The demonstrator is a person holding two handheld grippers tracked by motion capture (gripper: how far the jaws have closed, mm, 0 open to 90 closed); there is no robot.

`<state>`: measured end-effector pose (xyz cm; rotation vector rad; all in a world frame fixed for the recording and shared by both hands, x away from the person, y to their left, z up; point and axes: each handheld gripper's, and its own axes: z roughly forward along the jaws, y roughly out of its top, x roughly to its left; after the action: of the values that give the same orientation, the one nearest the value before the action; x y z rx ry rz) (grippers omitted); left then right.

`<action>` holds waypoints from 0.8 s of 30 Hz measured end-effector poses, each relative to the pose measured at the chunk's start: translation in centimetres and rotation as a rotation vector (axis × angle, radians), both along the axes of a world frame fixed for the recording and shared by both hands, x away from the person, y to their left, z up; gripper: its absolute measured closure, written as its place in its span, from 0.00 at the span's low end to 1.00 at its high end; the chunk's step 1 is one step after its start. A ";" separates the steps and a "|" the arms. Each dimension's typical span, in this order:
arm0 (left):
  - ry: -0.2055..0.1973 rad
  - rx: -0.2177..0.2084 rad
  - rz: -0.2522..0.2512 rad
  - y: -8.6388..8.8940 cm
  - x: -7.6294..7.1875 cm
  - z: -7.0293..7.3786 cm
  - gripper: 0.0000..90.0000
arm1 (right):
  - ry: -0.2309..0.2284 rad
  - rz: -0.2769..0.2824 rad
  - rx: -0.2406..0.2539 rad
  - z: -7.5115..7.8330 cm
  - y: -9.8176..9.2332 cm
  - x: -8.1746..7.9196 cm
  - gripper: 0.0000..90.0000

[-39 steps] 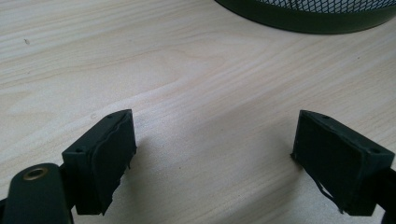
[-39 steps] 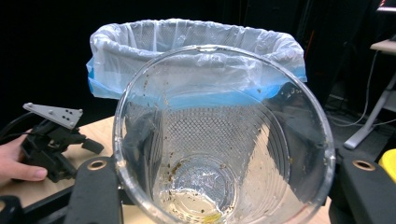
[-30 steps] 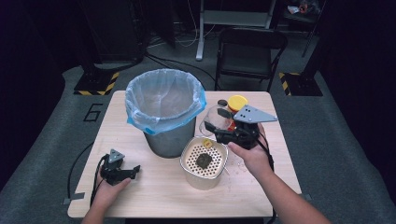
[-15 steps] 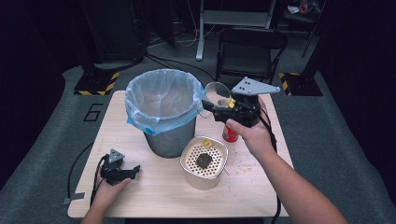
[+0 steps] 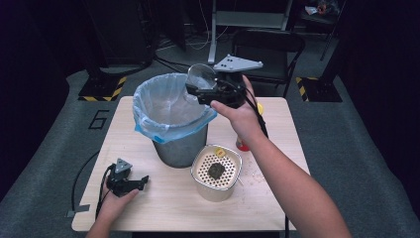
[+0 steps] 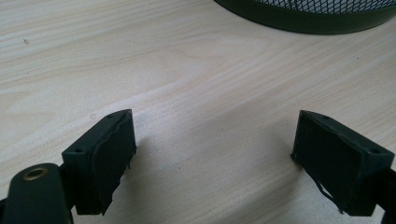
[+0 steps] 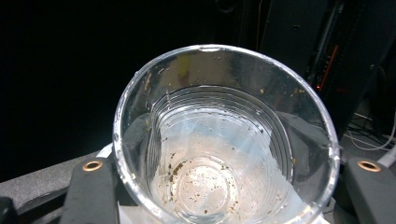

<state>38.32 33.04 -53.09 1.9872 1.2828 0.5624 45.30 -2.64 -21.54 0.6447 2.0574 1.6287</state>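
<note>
Left gripper (image 5: pixel 143 181) rests on the near-left of the table (image 5: pixel 277 208), jaws spread wide with bare wood between them; in the left gripper view the dark mesh base of the bin (image 6: pixel 308 14) is cut off at the top edge. Table is light wood on grey carpet, room behind dark, a floor "6" mark (image 5: pixel 98 119) far left, a black chair (image 5: pixel 267 44) past the far edge. Metal bin (image 5: pixel 181 146) with blue bag liner (image 5: pixel 168 106) stands centre. Right of it, near side, a white perforated strainer basket (image 5: pixel 216 171) holding a dark lump, can't tell what. Right gripper (image 5: pixel 194 89) is raised over the bin's right rim, pinching a clear plastic cup (image 5: pixel 200 77); jaws have just eased open a little, cup between them. In the right gripper view the cup (image 7: pixel 224 135) is empty but for brown specks. Red and yellow things behind the right forearm are mostly hidden.
</note>
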 end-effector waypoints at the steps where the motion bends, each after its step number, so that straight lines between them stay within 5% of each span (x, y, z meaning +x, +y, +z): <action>1: 0.000 0.000 0.000 0.0 0.0 0.0 0.14 | 0.005 0.000 -0.002 -0.1 0.4 0.2 0.37; 10: -0.001 -0.002 0.000 0.0 0.0 0.0 0.14 | 0.025 0.001 -0.024 -1.3 3.6 2.3 0.36; 22: 0.010 0.002 -0.007 0.0 0.0 0.1 0.14 | 0.098 0.051 -0.009 -2.4 5.1 3.7 0.30; 23: 0.010 0.002 -0.007 0.0 0.0 0.1 0.14 | 0.132 0.049 -0.030 -2.9 5.5 3.9 0.12; 24: 0.010 0.002 -0.007 0.0 0.0 0.1 0.14 | 0.132 0.049 -0.030 -2.9 5.5 3.9 0.12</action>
<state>38.29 33.08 -53.00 1.9977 1.2816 0.5513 49.17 2.88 -24.46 0.7142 2.2027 1.6185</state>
